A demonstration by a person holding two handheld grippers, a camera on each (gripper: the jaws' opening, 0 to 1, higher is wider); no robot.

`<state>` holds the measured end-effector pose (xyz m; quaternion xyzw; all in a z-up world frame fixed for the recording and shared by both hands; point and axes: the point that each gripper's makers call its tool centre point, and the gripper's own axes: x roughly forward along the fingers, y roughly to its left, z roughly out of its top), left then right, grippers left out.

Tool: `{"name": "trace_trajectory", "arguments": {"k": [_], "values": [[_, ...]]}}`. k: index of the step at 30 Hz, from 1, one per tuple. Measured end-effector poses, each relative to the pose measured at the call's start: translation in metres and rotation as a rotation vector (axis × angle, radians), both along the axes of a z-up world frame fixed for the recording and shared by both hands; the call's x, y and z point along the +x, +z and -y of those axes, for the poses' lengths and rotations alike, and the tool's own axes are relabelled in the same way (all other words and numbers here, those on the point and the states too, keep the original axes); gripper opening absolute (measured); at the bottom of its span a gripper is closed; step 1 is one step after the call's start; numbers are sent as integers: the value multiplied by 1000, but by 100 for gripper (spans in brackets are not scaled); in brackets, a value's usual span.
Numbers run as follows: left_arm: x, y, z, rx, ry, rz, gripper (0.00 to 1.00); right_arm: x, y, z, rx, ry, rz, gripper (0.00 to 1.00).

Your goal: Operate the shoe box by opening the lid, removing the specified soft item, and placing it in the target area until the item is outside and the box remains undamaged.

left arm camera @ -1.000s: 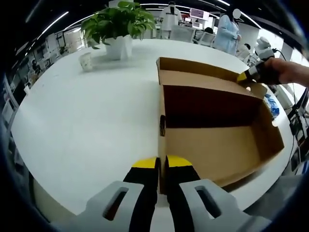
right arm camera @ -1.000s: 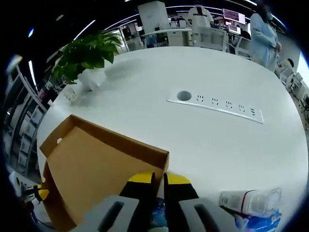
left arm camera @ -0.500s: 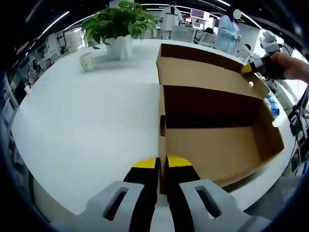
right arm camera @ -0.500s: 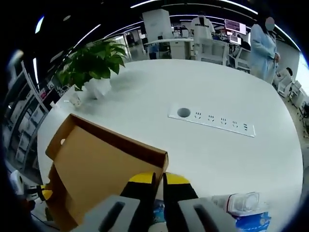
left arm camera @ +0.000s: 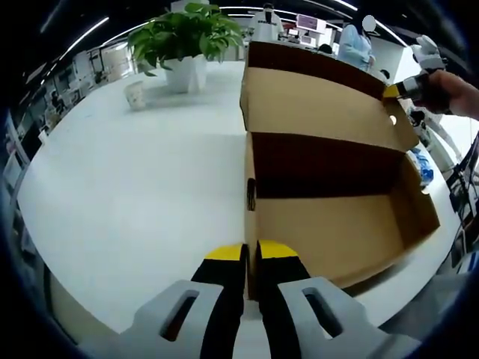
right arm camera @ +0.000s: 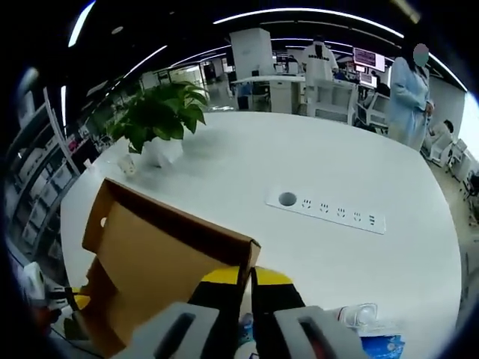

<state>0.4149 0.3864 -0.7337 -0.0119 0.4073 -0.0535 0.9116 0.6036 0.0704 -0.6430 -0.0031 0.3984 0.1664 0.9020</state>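
left hand-held gripper: jaws pinched on shoe box front wall, likely anchoring it on white surface
right hand-held gripper: jaws clamped on lid corner edge, tilting it up to open
soft item: not visible; box interior looked bare
stage: lid opening, item not out

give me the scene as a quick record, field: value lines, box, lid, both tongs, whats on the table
box: open cardboard shoe box on a white table; the inside that shows holds nothing visible
lid: lid lifted, hinged at the far wall
left tongs: left tongs shut on the near wall of the box
right tongs: right tongs shut on the lid's edge, also seen at the lid's far corner in the left gripper view
plant: potted plant at the far side of the table
cup: small cup beside the plant
power strip: socket strip set into the tabletop
bottle: clear bottle lying near the right tongs
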Motion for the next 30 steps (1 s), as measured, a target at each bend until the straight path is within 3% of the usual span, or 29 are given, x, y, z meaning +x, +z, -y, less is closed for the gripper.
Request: {"name": "trace_trajectory", "arguments": {"k": [14, 18, 30], "values": [[0, 1, 1, -17, 5, 5, 4, -22, 33, -4, -9, 22, 73, 0], [0, 1, -1, -48, 20, 1, 4, -26, 40, -4, -3, 25, 85, 0], [0, 1, 1, -60, 40, -2, 4, -40, 53, -5, -13, 44, 117, 0]]}}
